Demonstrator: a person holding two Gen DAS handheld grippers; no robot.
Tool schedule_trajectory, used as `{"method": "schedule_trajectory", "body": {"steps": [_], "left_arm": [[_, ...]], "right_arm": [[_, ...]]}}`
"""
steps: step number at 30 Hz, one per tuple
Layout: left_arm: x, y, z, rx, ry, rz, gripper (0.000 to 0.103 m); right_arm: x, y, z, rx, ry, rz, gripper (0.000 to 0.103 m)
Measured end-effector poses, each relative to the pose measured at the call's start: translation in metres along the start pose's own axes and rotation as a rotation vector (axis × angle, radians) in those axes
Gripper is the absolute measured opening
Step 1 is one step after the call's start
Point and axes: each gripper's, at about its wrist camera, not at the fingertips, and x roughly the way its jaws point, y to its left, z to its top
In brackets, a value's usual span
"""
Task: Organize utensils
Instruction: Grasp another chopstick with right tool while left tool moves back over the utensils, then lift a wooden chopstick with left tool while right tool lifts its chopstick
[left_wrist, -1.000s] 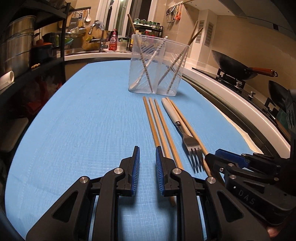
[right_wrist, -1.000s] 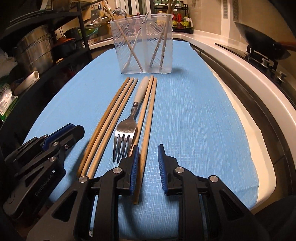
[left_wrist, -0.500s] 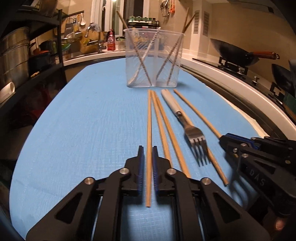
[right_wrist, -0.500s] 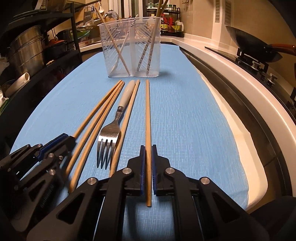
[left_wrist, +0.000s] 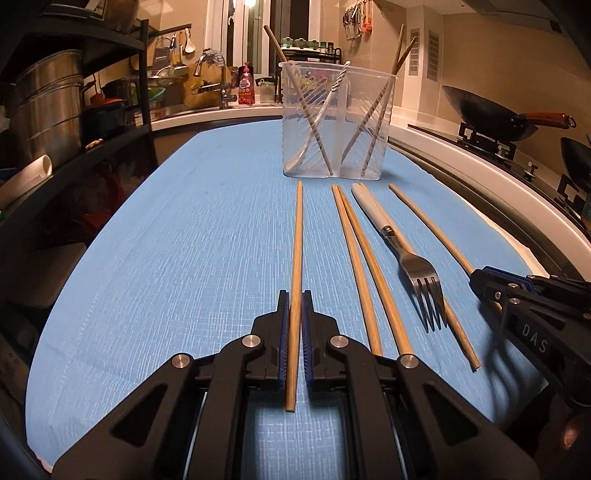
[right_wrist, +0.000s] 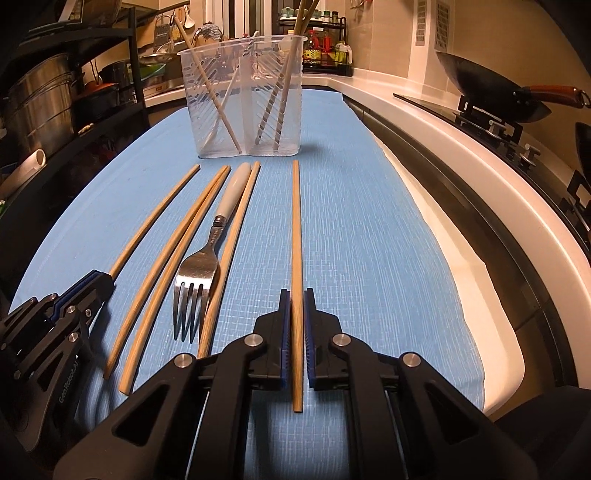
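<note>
One long thin wooden chopstick (left_wrist: 296, 258) is being pinched by the left gripper (left_wrist: 294, 332). Another wooden chopstick (right_wrist: 296, 240) is being pinched by the right gripper (right_wrist: 296, 332). Both are being held over the blue mat (left_wrist: 184, 240), near the clear plastic holder (left_wrist: 334, 122).

Dim warm indoor light, sharp centre, fisheye-bent edges, dark vignetted corners

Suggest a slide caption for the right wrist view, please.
Right gripper clamps one chopstick on the blue mat, beside fork and clear divided holder.
</note>
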Motion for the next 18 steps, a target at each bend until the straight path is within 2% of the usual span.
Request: {"method": "schedule_trajectory", "body": {"steps": [5, 8, 18], "left_arm": [[0.0002, 0.0004, 0.0002, -0.002, 0.0, 0.003, 0.007], [-0.0035, 0.0066, 0.0001, -0.026, -0.013, 0.034, 0.006], [-0.0015, 0.0057, -0.0024, -0.026, -0.001, 0.037, 0.006]], "right_arm": [[0.0007, 0.0007, -0.0011, 0.005, -0.015, 0.002, 0.007], [0.0008, 0.0026, -0.0021, 0.002, -0.028, -0.002, 0.006], [0.0014, 0.0044, -0.0035, -0.002, -0.053, -0.007, 0.006]]}}
